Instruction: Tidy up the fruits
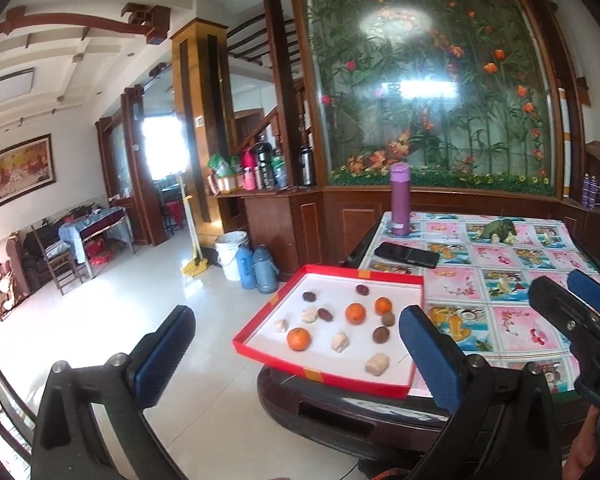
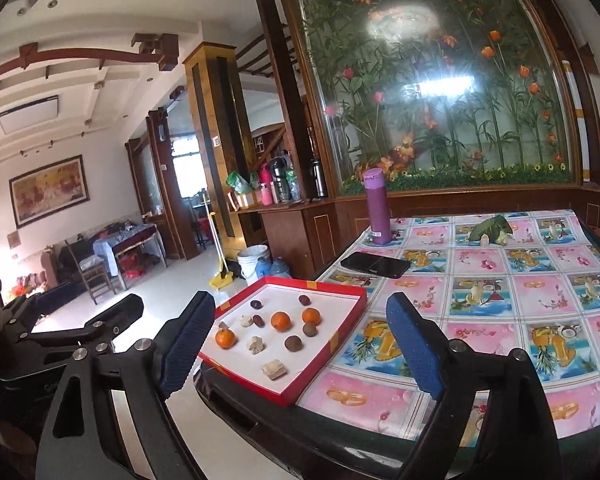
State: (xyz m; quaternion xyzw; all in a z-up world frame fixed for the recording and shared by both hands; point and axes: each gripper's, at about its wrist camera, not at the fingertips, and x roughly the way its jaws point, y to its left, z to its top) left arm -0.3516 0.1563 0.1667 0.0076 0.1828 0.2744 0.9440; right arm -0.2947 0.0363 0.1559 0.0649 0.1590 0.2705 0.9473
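A red tray point(image 1: 260, 322) point(image 2: 332, 342) with a white floor sits on the table's near left corner. It holds three oranges point(image 1: 299, 339) point(image 2: 225, 338), several dark brown fruits point(image 1: 381, 334) point(image 2: 292, 343) and several pale beige pieces point(image 1: 376, 363) point(image 2: 273, 369), all spread apart. My left gripper point(image 1: 296, 354) is open and empty, held in front of the tray. My right gripper point(image 2: 302, 350) is open and empty, also short of the tray. The right gripper shows at the right edge of the left wrist view point(image 1: 572, 304).
A purple bottle point(image 1: 401, 199) point(image 2: 377, 206) and a black phone point(image 1: 406, 255) point(image 2: 375, 265) lie behind the tray on the patterned tablecloth point(image 2: 500, 300). A green item point(image 2: 494, 229) lies at the far side. Buckets and flasks point(image 1: 244, 260) stand on the floor to the left.
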